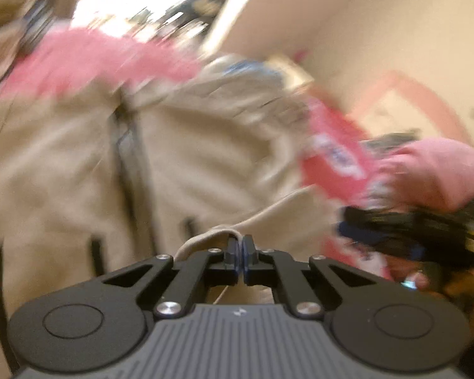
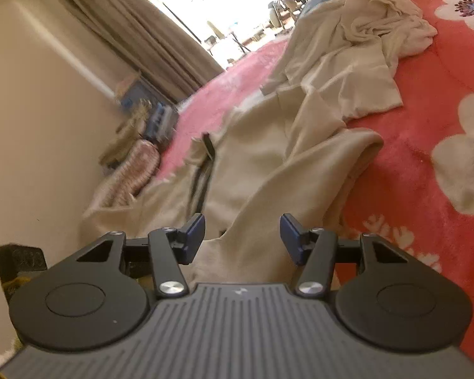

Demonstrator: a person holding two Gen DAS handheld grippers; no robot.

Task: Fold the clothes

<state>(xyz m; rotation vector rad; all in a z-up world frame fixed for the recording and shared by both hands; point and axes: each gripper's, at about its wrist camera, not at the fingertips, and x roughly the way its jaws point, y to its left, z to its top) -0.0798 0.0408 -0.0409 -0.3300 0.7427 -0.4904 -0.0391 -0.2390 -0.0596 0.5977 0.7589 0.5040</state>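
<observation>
Bedroom setting: a bed with a red blanket (image 2: 426,101) printed with white flowers carries the clothes. A cream wall (image 2: 31,110) and a brown curtain (image 2: 136,28) stand at left in the right wrist view, with bright window light at far centre.

Left tongs (image 1: 240,246): jaws fully closed, pinching a thin beige hem of the jacket (image 1: 205,158). The cloth edge runs from the pads out to the left and right. The left wrist view is heavily blurred; the tongs point down onto the jacket.

Right tongs (image 2: 241,237): jaws about half open, nothing pressed between the pads. A beige sleeve (image 2: 300,183) lies under and between the fingers (image 2: 194,229); whether it touches them cannot be told. The view is tilted, so the bed slopes up to the right.

Jacket position: spread across the bed centre, its dark zipper (image 2: 205,164) running near to far. The sleeve cuff lies to the right on bare blanket.

Open room: bare blanket lies to the right of the sleeve. The left side is bounded by the wall.

Surrounding items: a crumpled white garment (image 2: 363,53) lies far right, touching the jacket. A pink striped item (image 2: 132,170) and a blurred clutter of boxes (image 2: 154,117) sit between bed edge and wall. A pink sleeve (image 1: 442,170) shows at the right edge of the left wrist view, above a blurred dark device that may be the other tongs.
</observation>
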